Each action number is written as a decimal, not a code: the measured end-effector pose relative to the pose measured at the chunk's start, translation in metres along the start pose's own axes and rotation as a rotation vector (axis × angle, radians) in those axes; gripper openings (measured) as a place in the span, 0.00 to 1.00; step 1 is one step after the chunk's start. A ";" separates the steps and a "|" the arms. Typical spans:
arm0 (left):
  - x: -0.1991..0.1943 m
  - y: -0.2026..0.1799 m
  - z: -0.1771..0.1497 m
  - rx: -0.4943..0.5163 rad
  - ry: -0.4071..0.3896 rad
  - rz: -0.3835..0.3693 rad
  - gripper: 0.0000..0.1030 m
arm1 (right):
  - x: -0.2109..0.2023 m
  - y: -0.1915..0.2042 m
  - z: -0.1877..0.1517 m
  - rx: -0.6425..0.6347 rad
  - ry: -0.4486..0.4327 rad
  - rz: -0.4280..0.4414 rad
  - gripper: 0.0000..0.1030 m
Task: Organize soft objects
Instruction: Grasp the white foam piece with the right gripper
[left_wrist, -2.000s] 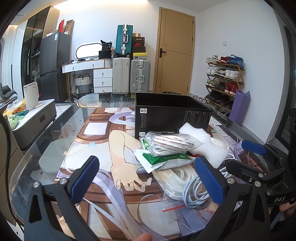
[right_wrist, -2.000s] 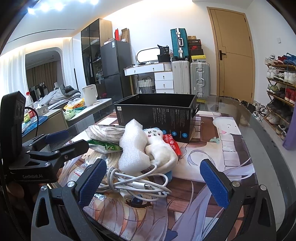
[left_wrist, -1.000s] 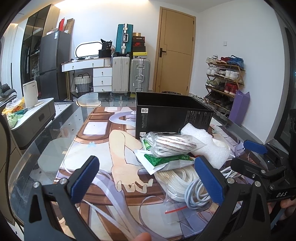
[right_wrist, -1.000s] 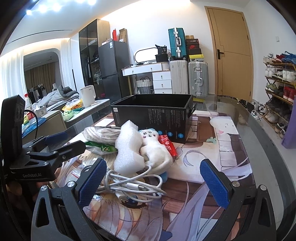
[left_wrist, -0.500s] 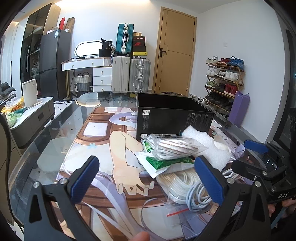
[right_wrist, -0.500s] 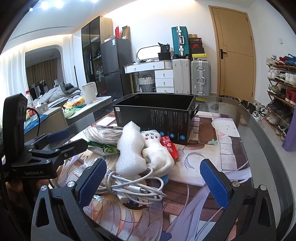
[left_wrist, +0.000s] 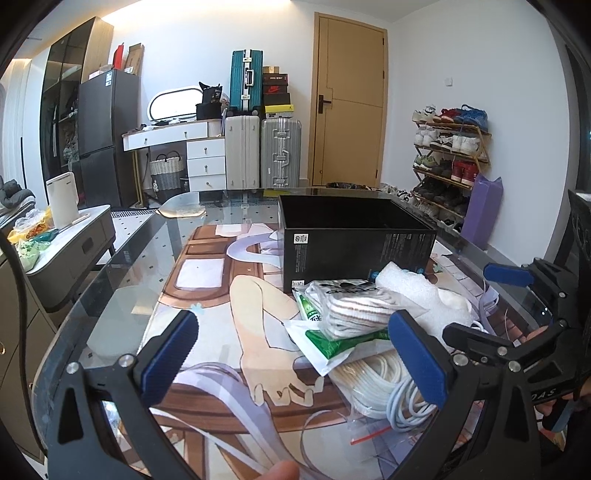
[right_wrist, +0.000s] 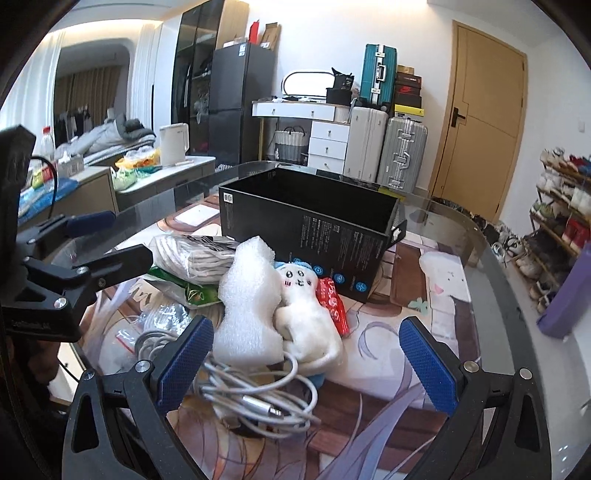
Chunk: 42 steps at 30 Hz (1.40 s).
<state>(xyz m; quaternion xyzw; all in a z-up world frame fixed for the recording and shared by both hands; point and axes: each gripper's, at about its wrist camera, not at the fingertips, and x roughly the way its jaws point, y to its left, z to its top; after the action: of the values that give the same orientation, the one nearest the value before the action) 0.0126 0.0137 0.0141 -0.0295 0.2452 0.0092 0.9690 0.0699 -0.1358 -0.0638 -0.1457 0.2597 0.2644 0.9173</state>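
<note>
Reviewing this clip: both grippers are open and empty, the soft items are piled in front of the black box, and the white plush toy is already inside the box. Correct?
Not quite. The white plush toy is not inside the black box; the right wrist view shows it lying on the table in front of the box, beside the white foam piece. The rest stands: left gripper and right gripper are open and empty.

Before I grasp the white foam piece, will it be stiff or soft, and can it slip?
The white foam piece looks like folded foam wrap, so probably light and squashy. It leans on the plush toy and a cable, so lifting may disturb both.
</note>
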 end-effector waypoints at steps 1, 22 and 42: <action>0.000 0.001 0.001 0.000 0.001 -0.003 1.00 | 0.002 0.000 0.001 -0.004 0.004 0.001 1.00; 0.000 0.009 0.009 -0.022 0.000 -0.022 1.00 | 0.028 0.026 0.012 -0.195 0.043 -0.005 0.74; 0.009 0.000 0.015 -0.023 0.048 -0.067 1.00 | 0.009 0.004 0.004 -0.043 -0.049 0.111 0.34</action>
<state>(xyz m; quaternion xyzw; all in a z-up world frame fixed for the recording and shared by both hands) 0.0276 0.0145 0.0228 -0.0492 0.2672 -0.0213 0.9622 0.0758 -0.1268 -0.0662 -0.1441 0.2392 0.3237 0.9040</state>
